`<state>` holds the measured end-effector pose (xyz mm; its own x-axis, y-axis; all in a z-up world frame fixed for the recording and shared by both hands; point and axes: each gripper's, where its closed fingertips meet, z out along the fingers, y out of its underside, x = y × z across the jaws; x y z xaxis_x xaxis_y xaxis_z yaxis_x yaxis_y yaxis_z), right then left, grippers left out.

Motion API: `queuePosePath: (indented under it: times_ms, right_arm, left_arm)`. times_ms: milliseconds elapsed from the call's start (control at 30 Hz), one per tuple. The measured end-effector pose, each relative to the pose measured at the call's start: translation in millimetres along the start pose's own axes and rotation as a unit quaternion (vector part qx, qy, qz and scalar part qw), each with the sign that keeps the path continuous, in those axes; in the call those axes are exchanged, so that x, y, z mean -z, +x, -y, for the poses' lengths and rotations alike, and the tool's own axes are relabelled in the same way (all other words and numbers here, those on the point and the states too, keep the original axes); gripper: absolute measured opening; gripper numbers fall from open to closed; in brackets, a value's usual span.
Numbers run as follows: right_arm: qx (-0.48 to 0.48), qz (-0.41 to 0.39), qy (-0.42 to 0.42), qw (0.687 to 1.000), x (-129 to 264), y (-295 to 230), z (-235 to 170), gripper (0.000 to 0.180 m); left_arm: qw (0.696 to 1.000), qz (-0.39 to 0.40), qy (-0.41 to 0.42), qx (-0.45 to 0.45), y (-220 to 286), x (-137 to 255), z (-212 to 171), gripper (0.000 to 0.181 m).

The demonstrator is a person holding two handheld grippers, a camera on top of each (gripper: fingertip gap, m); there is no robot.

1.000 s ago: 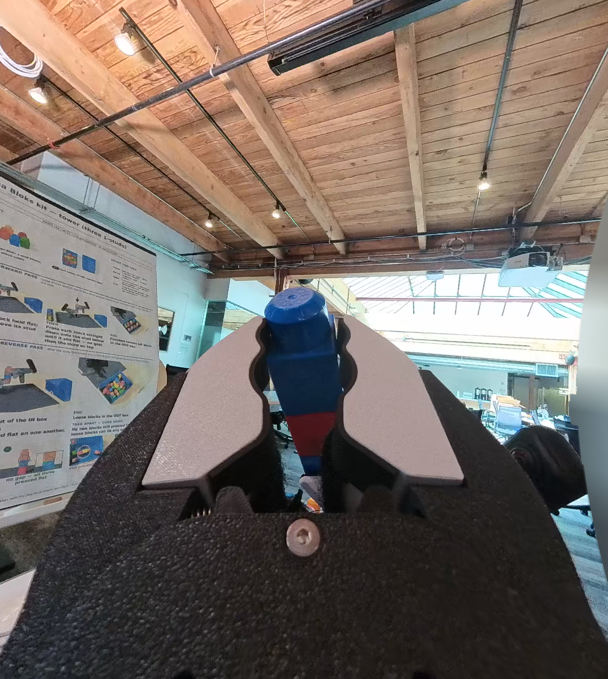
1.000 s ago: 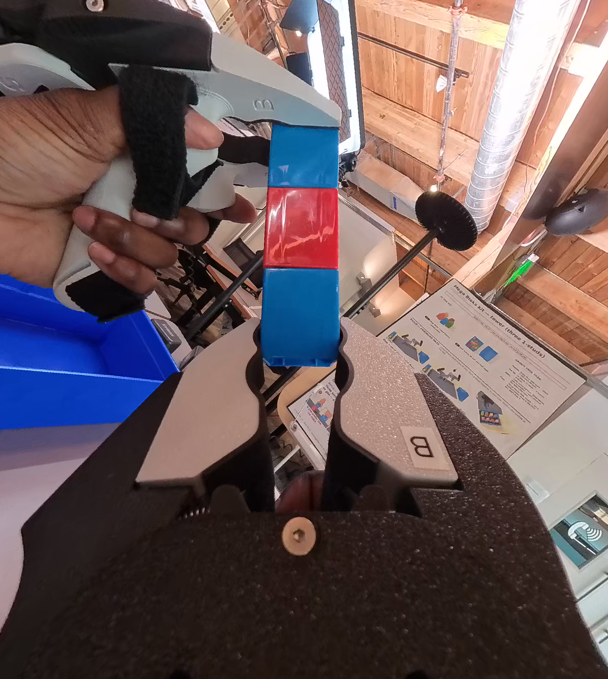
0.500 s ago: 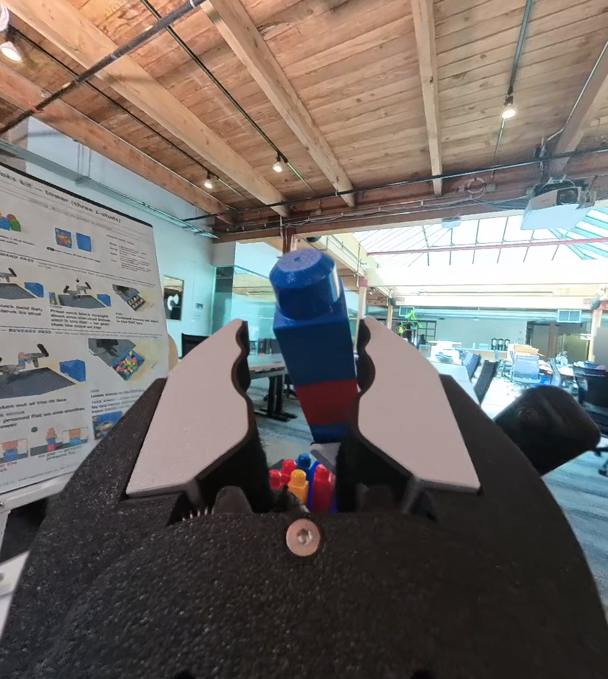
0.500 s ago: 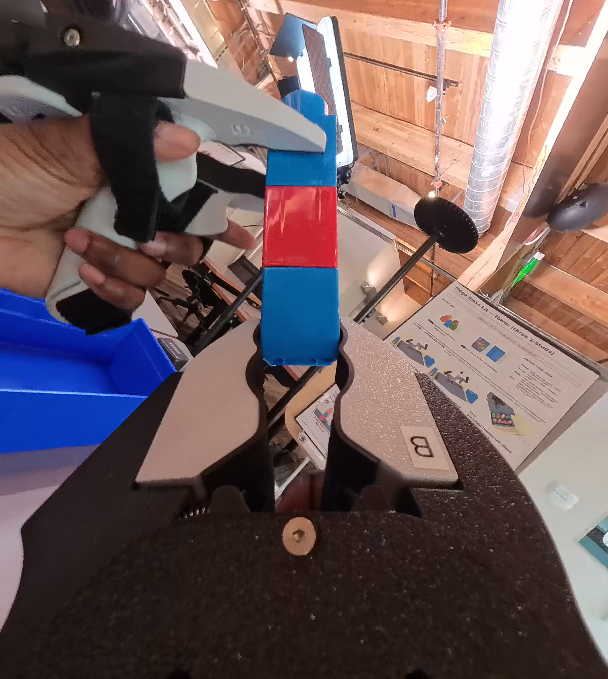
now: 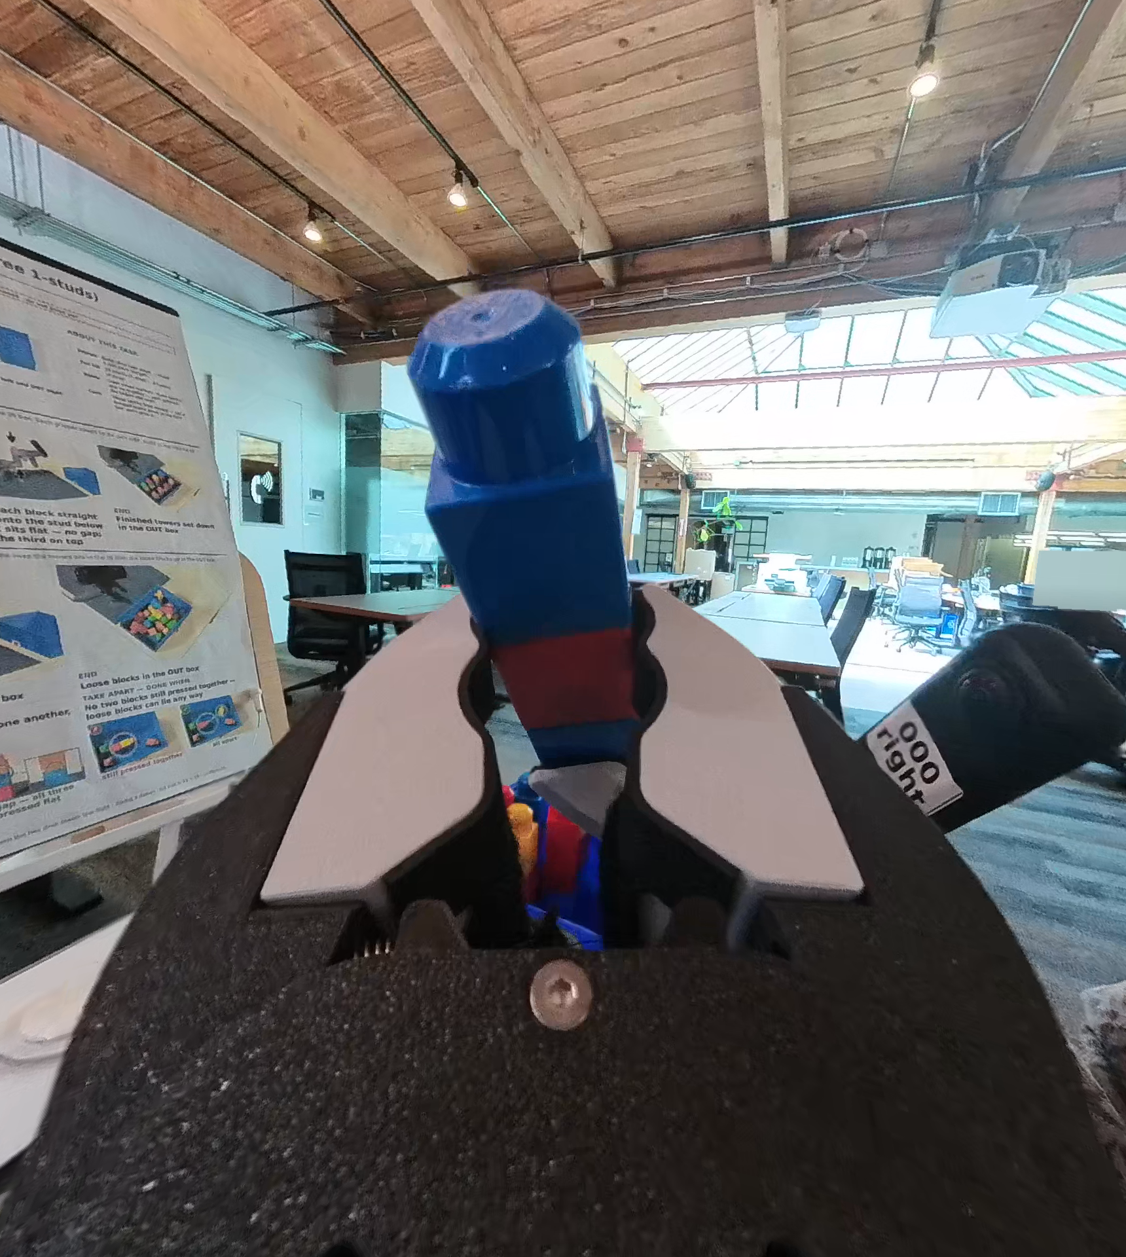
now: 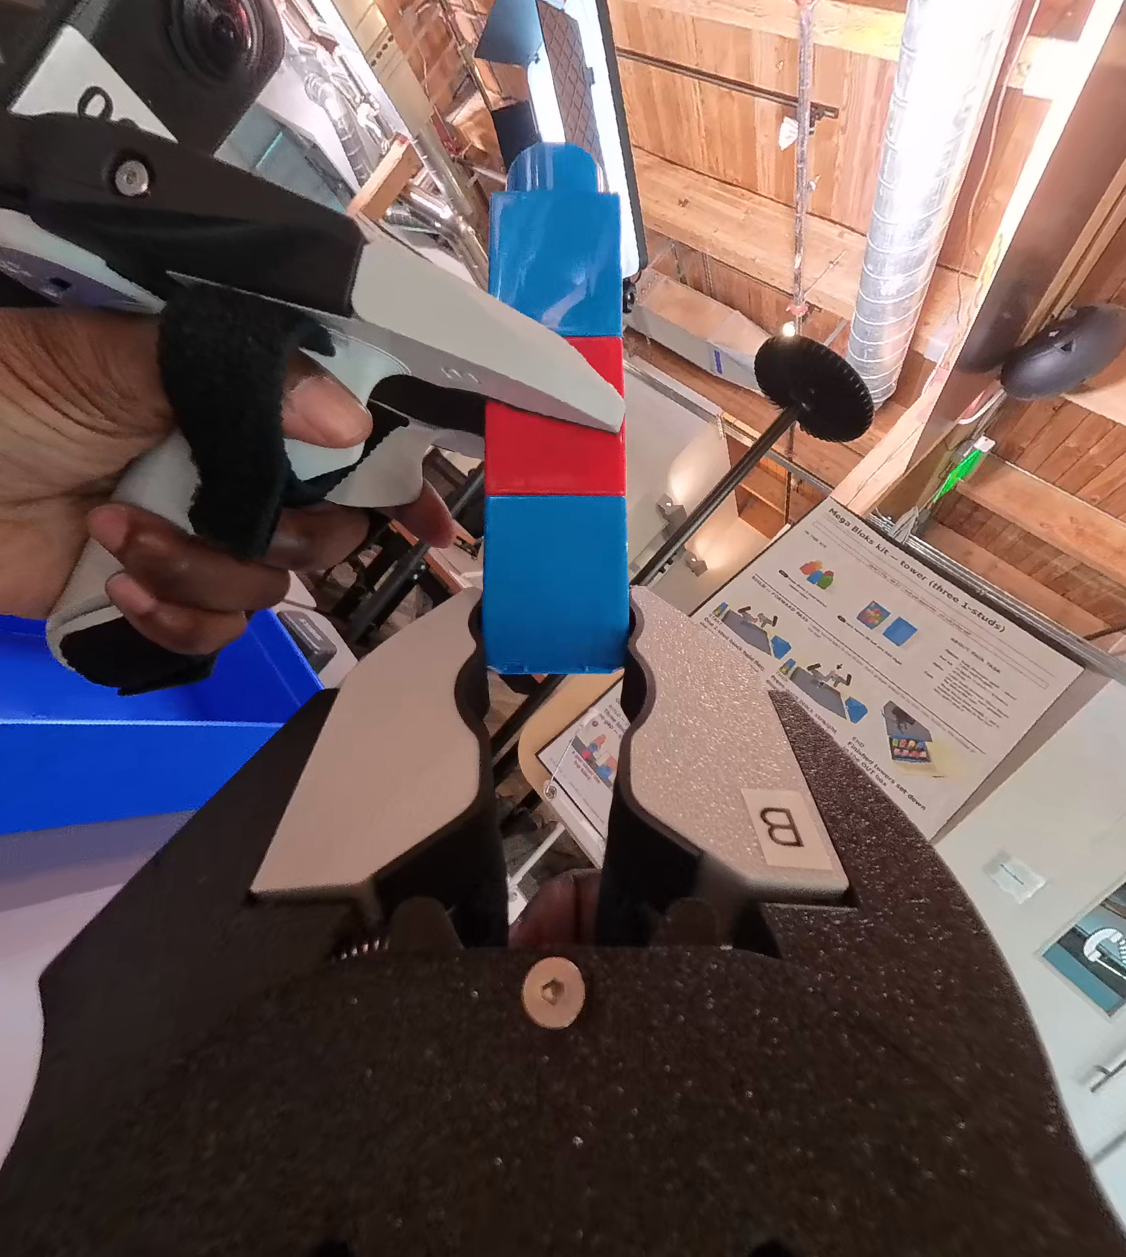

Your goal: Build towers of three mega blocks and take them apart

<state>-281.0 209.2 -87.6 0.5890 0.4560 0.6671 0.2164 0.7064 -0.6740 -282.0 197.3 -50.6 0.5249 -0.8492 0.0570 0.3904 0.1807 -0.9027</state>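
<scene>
A tower of three mega blocks is held in the air between my grippers: a top blue block (image 6: 553, 265), a red middle block (image 6: 553, 456) and a bottom blue block (image 6: 553, 578). My right gripper (image 6: 555, 612) is shut on the bottom blue block. My left gripper (image 5: 557, 615) has its jaws closed in on the red block (image 5: 567, 680), below the top blue block (image 5: 526, 517) with its stud. In the right wrist view a finger (image 6: 547, 388) of the left gripper lies across the red block, held by a hand (image 6: 36, 442).
A blue bin (image 6: 70, 748) stands at the left of the right wrist view. Loose coloured blocks (image 5: 547, 850) show below between my left fingers. An instruction poster (image 5: 70, 544) stands at the left. The right gripper's camera (image 5: 1009, 721) is close on the right. Some 4 centimeters of space lies between my two pairs of fingers.
My left gripper let go of the top blue block, opened, slid down the tower and closed in on the red block. My right gripper kept its hold on the bottom block.
</scene>
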Motion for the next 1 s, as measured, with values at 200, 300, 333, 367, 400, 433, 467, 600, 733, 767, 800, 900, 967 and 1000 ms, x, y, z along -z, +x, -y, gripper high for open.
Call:
queuePosePath:
  times_ms: [200, 300, 333, 367, 400, 433, 467, 600, 733, 767, 800, 900, 967, 1000]
  right_arm:
    - [0.005, -0.003, -0.005, 1.0, -0.2, -0.4, -0.6, 0.035]
    - [0.007, -0.005, -0.007, 1.0, -0.1, 0.1, -1.2, 0.036]
    - [0.006, -0.006, -0.008, 1.0, -0.2, 0.2, -1.5, 0.036]
    - [0.006, -0.006, -0.009, 1.0, -0.3, 0.2, -1.9, 0.035]
    - [0.006, -0.006, -0.01, 1.0, -0.3, 0.4, -2.3, 0.035]
    - [0.006, -0.007, -0.009, 1.0, -0.2, 0.7, -2.4, 0.035]
    - [0.006, -0.007, -0.009, 1.0, -0.1, 1.0, -2.5, 0.036]
    - [0.003, 0.003, -0.009, 1.0, -0.7, -0.7, -2.8, 0.036]
    - [-0.016, 0.108, -0.064, 0.992, 2.4, -18.8, -22.8, 0.048]
    - [-0.032, 0.141, -0.08, 0.986, 6.4, -23.0, -30.5, 0.054]
    - [-0.055, 0.168, -0.086, 0.98, 11.2, -25.0, -35.3, 0.058]
    - [-0.155, 0.243, -0.036, 0.957, 28.8, -25.4, -25.0, 0.058]
    - [-0.236, 0.28, 0.03, 0.93, 39.5, -20.7, -1.4, 0.053]
    - [-0.27, 0.301, 0.065, 0.912, 45.3, -19.3, 12.2, 0.05]
  left_arm:
    - [1.0, 0.0, -0.004, 0.003, -2.0, 0.3, 0.1, 0.038]
    - [1.0, 0.002, -0.005, 0.003, -1.1, 0.2, -0.4, 0.037]
    - [1.0, 0.002, -0.005, 0.005, -1.2, -0.2, -0.8, 0.037]
    - [1.0, 0.004, -0.005, 0.005, -1.6, -0.5, -0.7, 0.037]
    - [1.0, 0.005, -0.005, 0.003, -1.6, -0.8, -0.8, 0.037]
    - [1.0, 0.005, -0.004, 0.001, -1.4, -1.0, -0.8, 0.037]
    - [1.0, 0.005, -0.005, 0.001, -1.3, -1.3, -0.9, 0.037]
    - [1.0, 0.002, -0.001, -0.006, -2.0, 0.2, -0.7, 0.038]
    - [0.997, 0.014, -0.043, -0.057, -10.2, 3.9, -9.8, 0.037]
    - [0.995, 0.013, -0.054, -0.078, -10.7, 6.2, -11.8, 0.037]
    - [0.993, 0.0, -0.075, -0.096, -8.6, 9.3, -16.5, 0.037]
    - [0.969, -0.109, -0.185, -0.123, 12.0, 26.2, -49.8, 0.037]
    - [0.943, -0.175, -0.25, -0.134, 25.1, 42.0, -74.0, 0.037]
    - [0.931, -0.192, -0.274, -0.143, 27.8, 47.4, -83.6, 0.037]
